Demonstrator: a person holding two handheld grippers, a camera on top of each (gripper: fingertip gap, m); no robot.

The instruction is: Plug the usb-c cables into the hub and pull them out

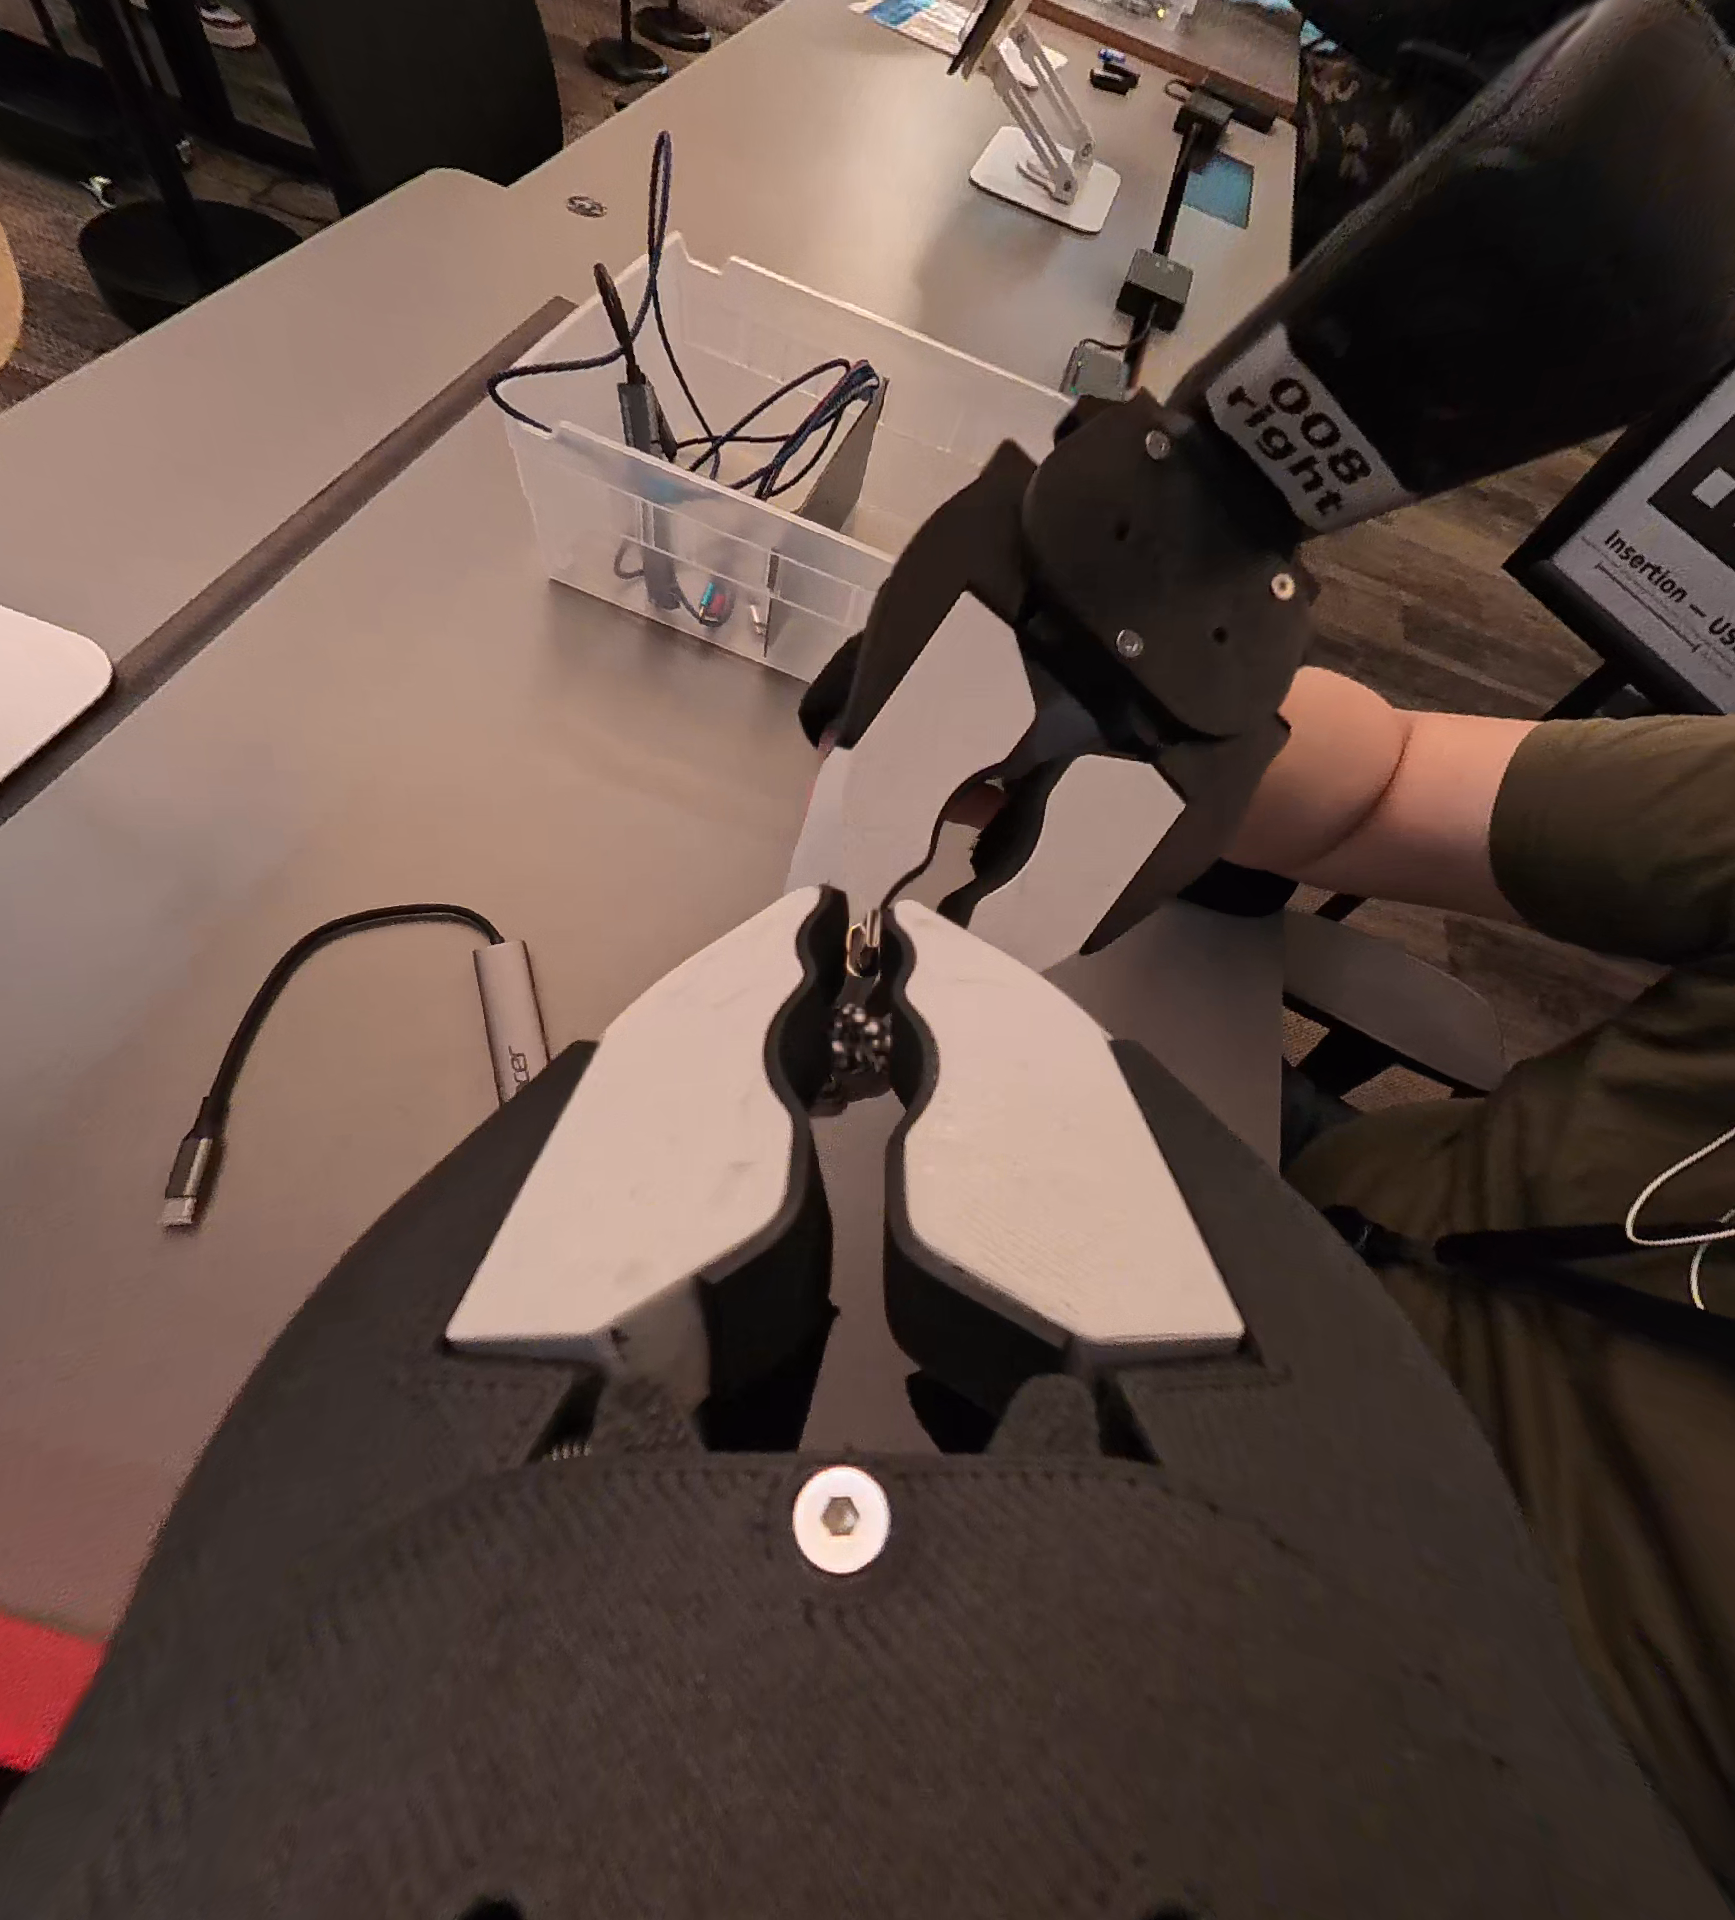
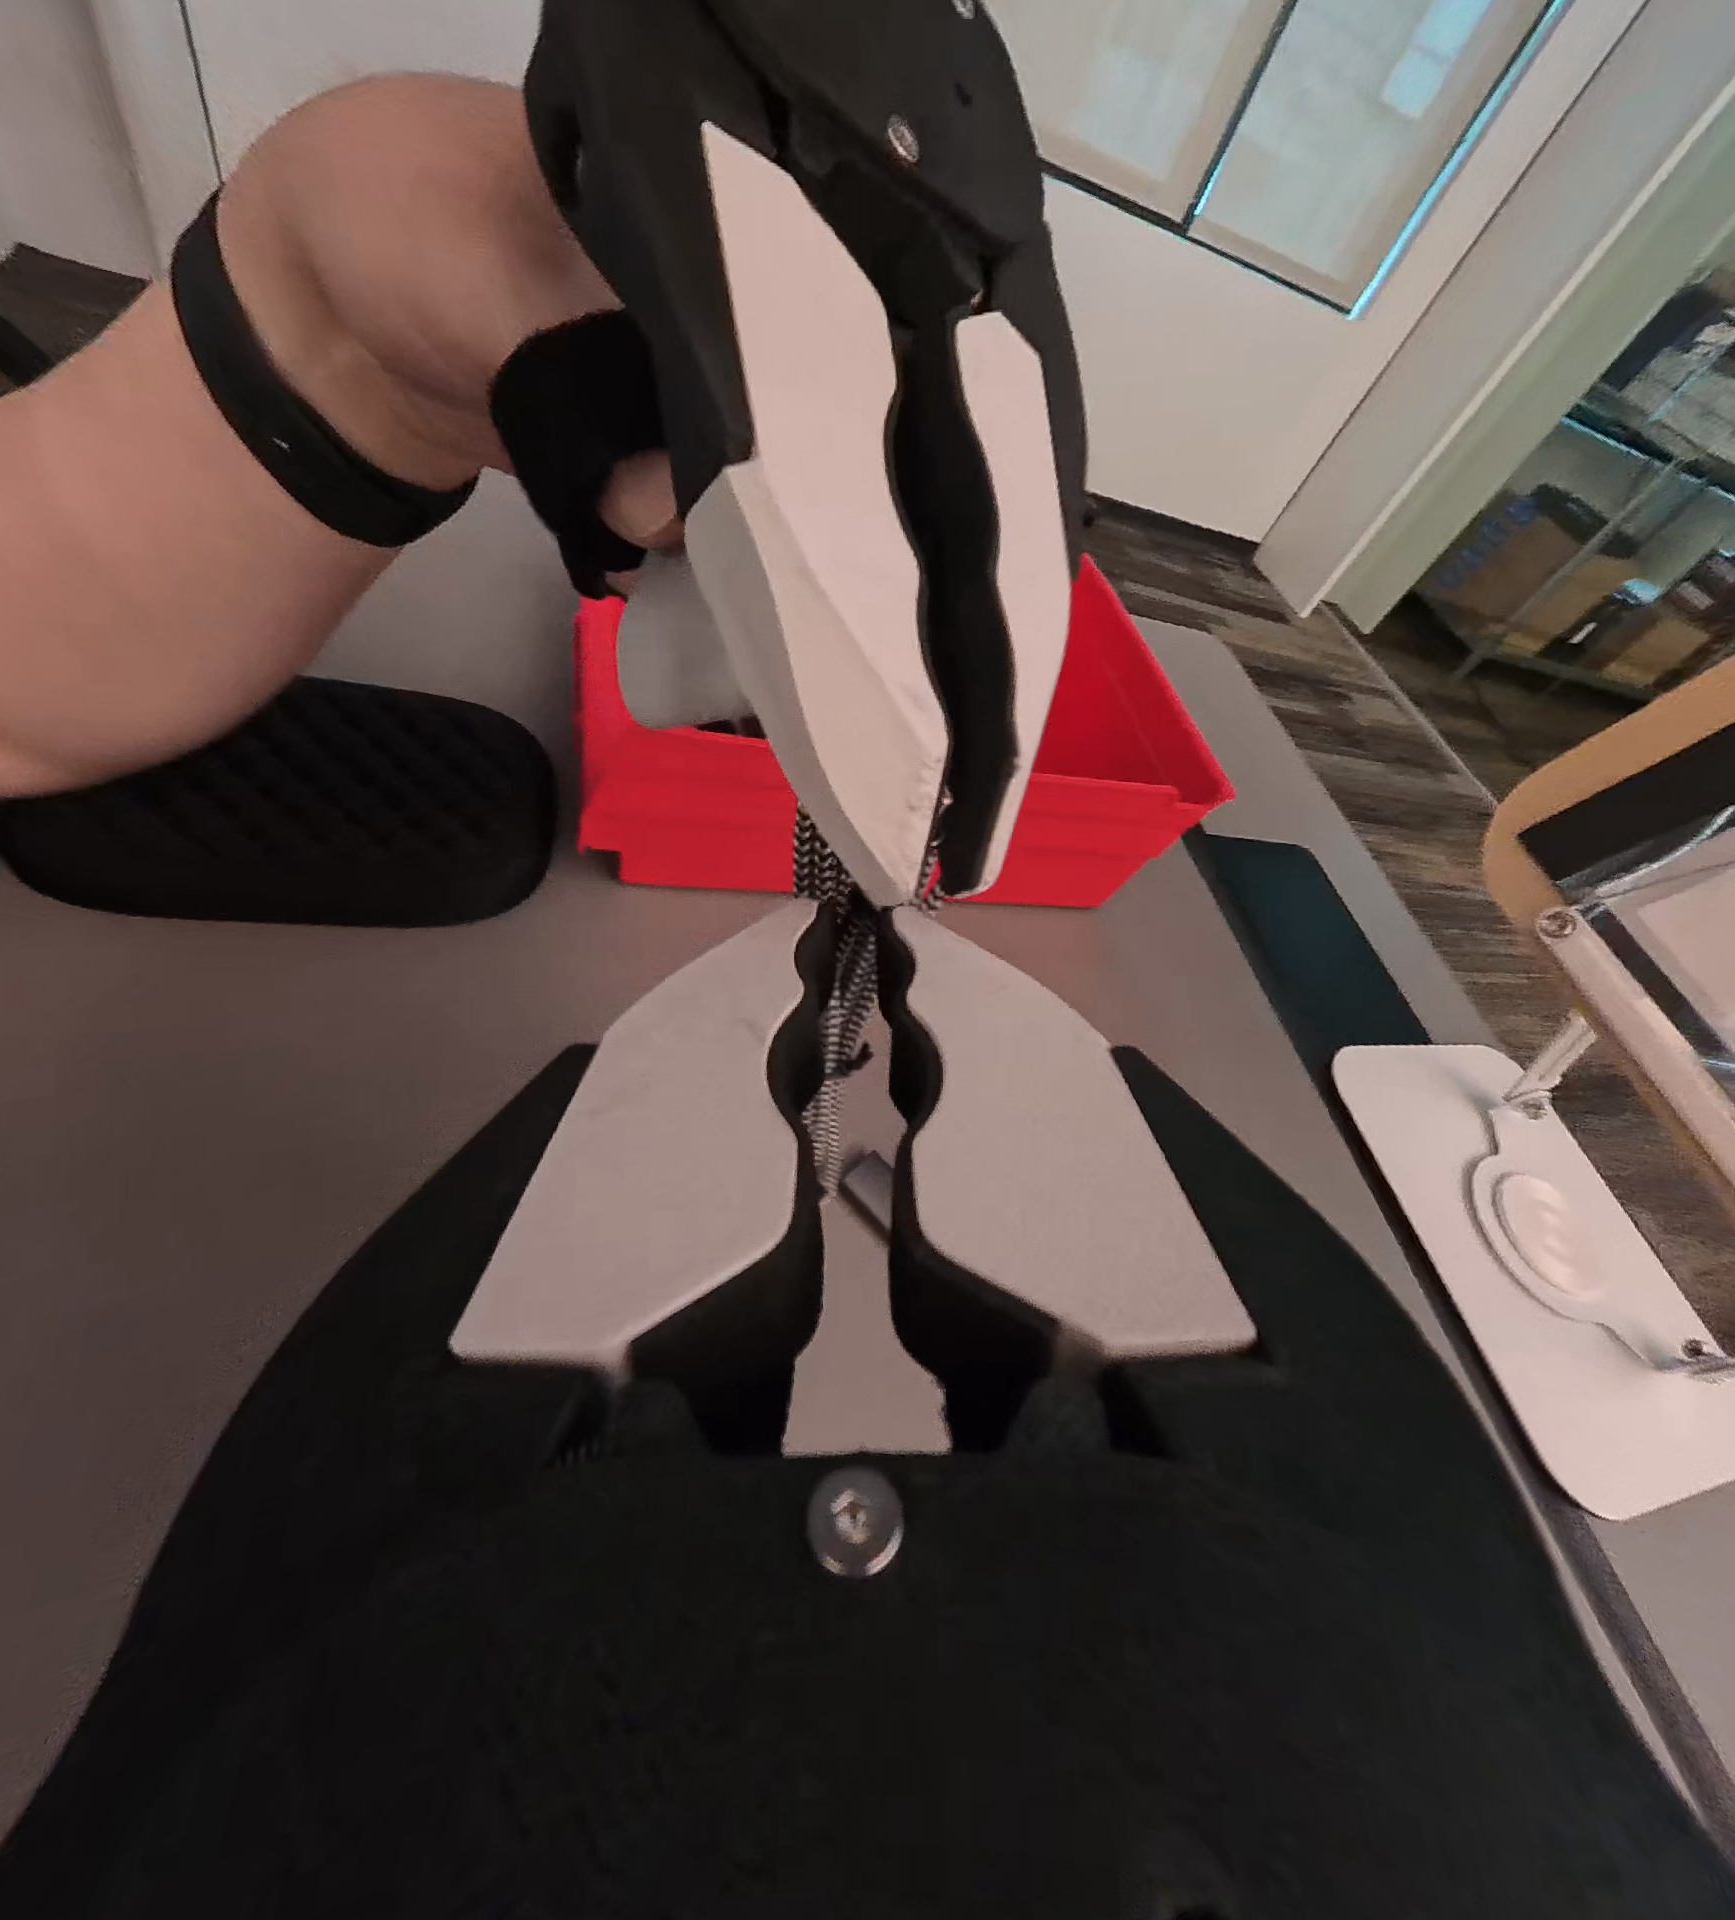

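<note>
A black-and-white braided USB-C cable [image 2: 847, 1039] runs between both grippers, held above the grey table [image 1: 375, 727]. My left gripper [image 1: 858, 914] is shut on its metal plug [image 1: 867, 938]. In the right wrist view the left gripper [image 2: 930, 883] comes down from above, tip to tip with my right gripper [image 2: 855, 920], which is shut on the cable. The right gripper [image 1: 962, 883] also shows in the left wrist view. The slim grey hub [image 1: 510, 1013] lies on the table to the left, with its own short black lead [image 1: 250, 1029]. No cable is plugged into the part of it I can see.
A clear plastic bin [image 1: 738, 488] holding several cables stands behind the hub. A red bin [image 2: 1102, 810] sits behind the grippers. A white stand base [image 2: 1559, 1278] lies on the right. A black armrest pad [image 2: 271, 800] and the person's forearm are on the left.
</note>
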